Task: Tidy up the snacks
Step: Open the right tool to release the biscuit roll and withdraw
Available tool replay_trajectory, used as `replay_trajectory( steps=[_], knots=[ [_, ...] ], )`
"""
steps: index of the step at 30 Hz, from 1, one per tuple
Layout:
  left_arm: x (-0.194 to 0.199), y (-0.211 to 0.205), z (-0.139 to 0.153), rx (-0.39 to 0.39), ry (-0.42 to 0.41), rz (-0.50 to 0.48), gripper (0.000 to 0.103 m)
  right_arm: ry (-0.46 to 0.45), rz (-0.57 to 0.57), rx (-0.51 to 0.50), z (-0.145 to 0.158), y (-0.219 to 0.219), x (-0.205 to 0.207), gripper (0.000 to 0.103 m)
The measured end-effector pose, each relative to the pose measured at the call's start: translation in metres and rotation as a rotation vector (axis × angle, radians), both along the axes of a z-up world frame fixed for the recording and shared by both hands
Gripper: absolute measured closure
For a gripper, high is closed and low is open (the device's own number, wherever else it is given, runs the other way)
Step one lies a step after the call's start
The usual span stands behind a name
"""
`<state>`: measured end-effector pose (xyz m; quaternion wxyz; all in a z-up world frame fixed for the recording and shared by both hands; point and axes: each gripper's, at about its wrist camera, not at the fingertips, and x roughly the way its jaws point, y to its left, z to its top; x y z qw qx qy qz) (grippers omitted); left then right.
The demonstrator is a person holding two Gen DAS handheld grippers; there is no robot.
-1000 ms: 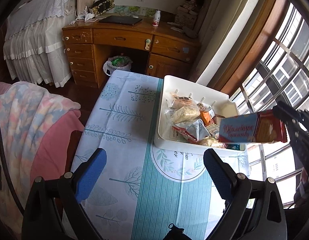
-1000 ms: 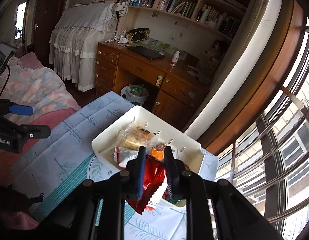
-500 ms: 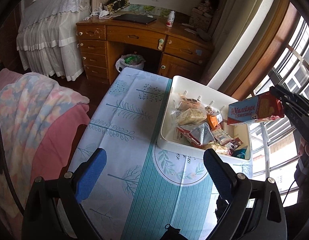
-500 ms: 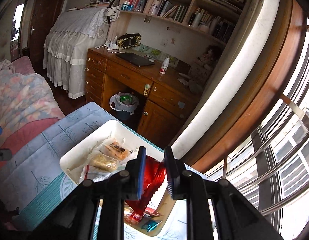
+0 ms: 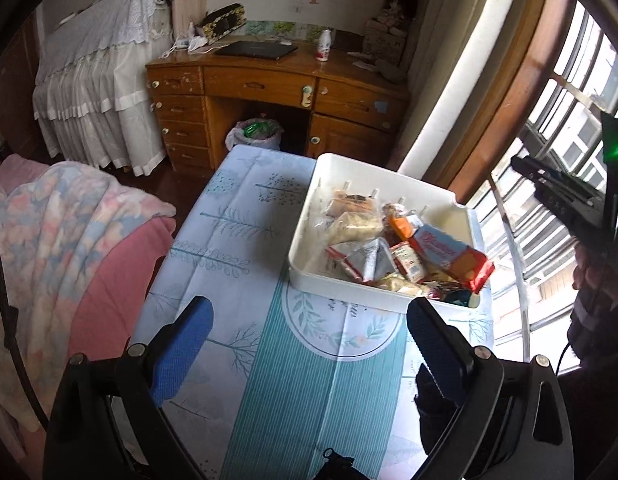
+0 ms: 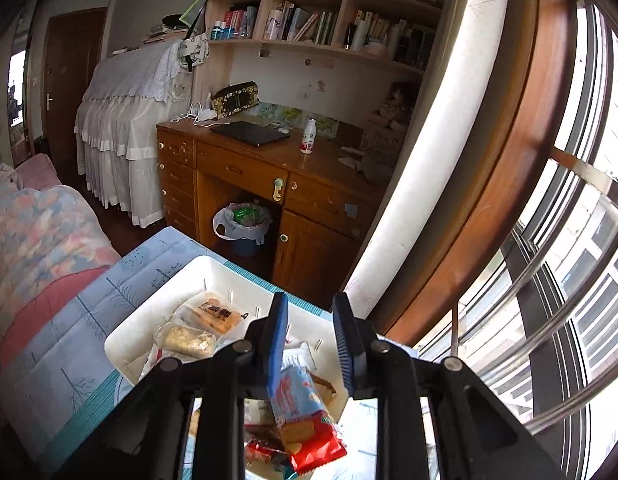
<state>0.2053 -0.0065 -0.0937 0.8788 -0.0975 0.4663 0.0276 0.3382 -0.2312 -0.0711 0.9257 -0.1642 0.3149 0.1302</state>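
A white tray [image 5: 349, 285] full of wrapped snacks stands on the right half of the table. A blue and red biscuit pack [image 5: 453, 258] lies on top of the pile at the tray's right end, free of any gripper. In the right wrist view the same pack [image 6: 305, 420] lies below my right gripper [image 6: 311, 304], whose jaws are opening with nothing between the pads. From the left wrist the right gripper [image 5: 521, 166] shows high, off the tray's right side, before the window. My left gripper [image 5: 309, 308] hangs open and empty over the tablecloth in front of the tray.
The table carries a pale blue and teal cloth [image 5: 237, 240]. A bed with a pastel blanket [image 5: 61, 232] borders it on the left. Behind stand a wooden desk [image 5: 269, 88] and a bin [image 5: 255, 134]. Windows [image 5: 569, 120] close off the right side.
The biscuit pack has left the right gripper and now lies in the tray. The right jaws have parted, and that gripper has drawn away from the tray toward the window.
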Motion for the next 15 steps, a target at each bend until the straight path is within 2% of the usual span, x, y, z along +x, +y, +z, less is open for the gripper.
replay_trajectory(
  steps=[4,5,7,11,15],
  knots=[
    [-0.002,-0.007,0.015,-0.004,-0.045,-0.077,0.006,0.036,-0.028,0.018,0.002,0.000,-0.021,0.079],
    [-0.003,-0.007,0.018,-0.008,-0.054,-0.096,0.006,0.046,-0.038,0.016,0.002,0.001,-0.029,0.077],
    [-0.006,-0.008,0.024,-0.008,-0.069,-0.142,0.006,0.061,-0.059,-0.007,0.003,0.006,-0.045,0.067],
    [-0.011,-0.005,0.028,0.004,-0.083,-0.215,0.006,0.092,-0.095,-0.014,0.007,0.017,-0.083,0.066],
    [-0.021,0.006,0.025,-0.004,-0.085,-0.272,0.006,0.130,-0.158,0.001,0.005,0.034,-0.122,0.052]
  ],
)
